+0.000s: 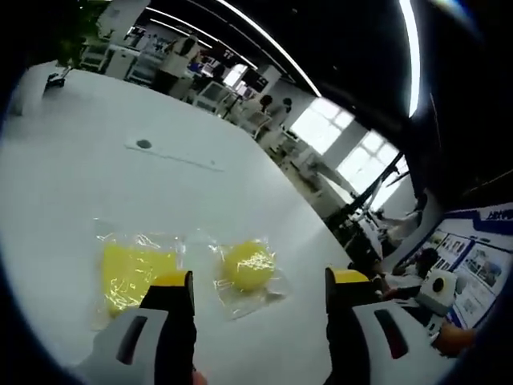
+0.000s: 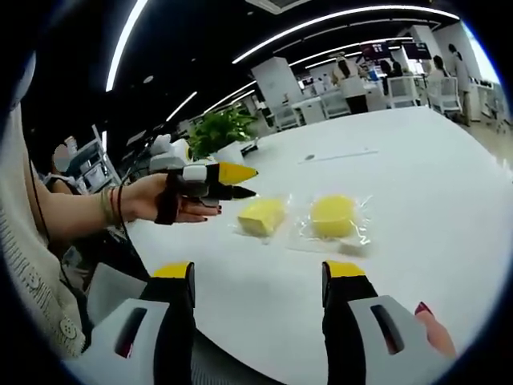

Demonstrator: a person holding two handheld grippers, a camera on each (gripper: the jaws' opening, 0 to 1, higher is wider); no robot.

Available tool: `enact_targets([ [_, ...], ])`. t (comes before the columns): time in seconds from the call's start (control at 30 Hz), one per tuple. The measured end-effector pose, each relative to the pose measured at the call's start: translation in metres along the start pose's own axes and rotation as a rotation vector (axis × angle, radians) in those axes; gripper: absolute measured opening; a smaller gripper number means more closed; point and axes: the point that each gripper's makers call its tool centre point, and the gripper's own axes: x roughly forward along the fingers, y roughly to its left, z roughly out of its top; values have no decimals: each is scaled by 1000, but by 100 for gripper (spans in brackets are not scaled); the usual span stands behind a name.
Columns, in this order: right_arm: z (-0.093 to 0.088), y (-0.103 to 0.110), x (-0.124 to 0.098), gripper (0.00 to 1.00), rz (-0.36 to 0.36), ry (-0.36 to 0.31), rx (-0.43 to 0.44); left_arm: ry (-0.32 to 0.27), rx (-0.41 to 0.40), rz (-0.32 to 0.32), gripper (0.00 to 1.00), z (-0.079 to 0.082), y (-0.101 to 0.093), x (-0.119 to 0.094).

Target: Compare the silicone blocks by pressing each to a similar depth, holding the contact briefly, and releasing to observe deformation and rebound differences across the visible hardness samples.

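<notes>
Two yellow silicone samples in clear plastic bags lie side by side on the white table (image 2: 449,216): a squarish yellow block (image 2: 261,216) and a round yellow block (image 2: 333,215). The left gripper (image 1: 259,290) hovers above them with its yellow-tipped jaws spread apart, holding nothing. The right gripper (image 2: 257,282) hangs near the table edge, jaws likewise wide and empty. A potted green plant (image 2: 218,128) stands behind.

An open-plan office: a large white table (image 2: 449,200), rows of desks with chairs (image 2: 401,90), long ceiling light strips (image 2: 337,18), a potted plant (image 2: 218,128), wall posters (image 1: 473,265), big windows (image 1: 321,124).
</notes>
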Motion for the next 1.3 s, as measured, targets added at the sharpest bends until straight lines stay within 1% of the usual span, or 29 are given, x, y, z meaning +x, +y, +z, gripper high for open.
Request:
enact_targets([
  [0.17, 2, -1, -1, 59, 0, -6, -7, 32, 1, 15, 65, 0, 4, 14],
  [0.27, 4, -2, -1, 59, 3, -14, -9, 39, -9, 21, 63, 3, 7, 24],
  [0.33, 3, -3, -2, 58, 2, -8, -10, 36, -34, 9, 61, 7, 5, 31],
  [0.37, 3, -4, -2, 58, 1, -7, -10, 28, -59, 2, 60, 10, 3, 35],
  [0.4, 3, -5, -2, 58, 0, -6, -9, 19, -57, 2, 60, 13, 2, 38],
  [0.47, 3, -7, -3, 58, -4, -9, -6, 20, -64, 2, 60, 16, 0, 45],
  [0.63, 0, -12, -5, 58, -13, -5, 1, 65, -78, 25, 62, 11, 6, 61],
  [0.73, -1, -16, -7, 57, -16, -2, 11, 86, -95, 35, 64, 7, 11, 67],
  [0.77, -2, -17, -7, 57, -18, -2, 15, 91, -109, 35, 65, 6, 12, 69],
  [0.83, -2, -19, -8, 57, -20, -6, 18, 111, -134, 55, 66, 1, 19, 73],
  [0.93, -4, -20, -9, 57, -24, -1, 22, 113, -209, 67, 65, -2, 25, 80],
  [1.0, -6, -23, -10, 56, -27, 5, 28, 112, -263, 62, 66, -2, 25, 86],
  [1.03, -7, -24, -10, 56, -29, 5, 29, 114, -260, 67, 66, -2, 28, 89],
  [1.1, -7, -26, -11, 56, -35, 2, 36, 116, -282, 74, 66, -1, 30, 96],
  [1.13, -7, -27, -11, 56, -37, 1, 39, 117, -308, 81, 65, -1, 31, 97],
  [1.17, -6, -28, -11, 56, -38, -1, 41, 105, -377, 76, 65, 2, 29, 101],
  [1.2, -6, -29, -11, 56, -40, -1, 43, 105, -394, 68, 66, 2, 29, 104],
  [1.27, -6, -30, -11, 56, -41, 1, 42, 109, -458, 83, 67, 1, 32, 108],
  [1.3, -5, -31, -11, 55, -41, -1, 42, 101, -466, 84, 68, 3, 35, 110],
])
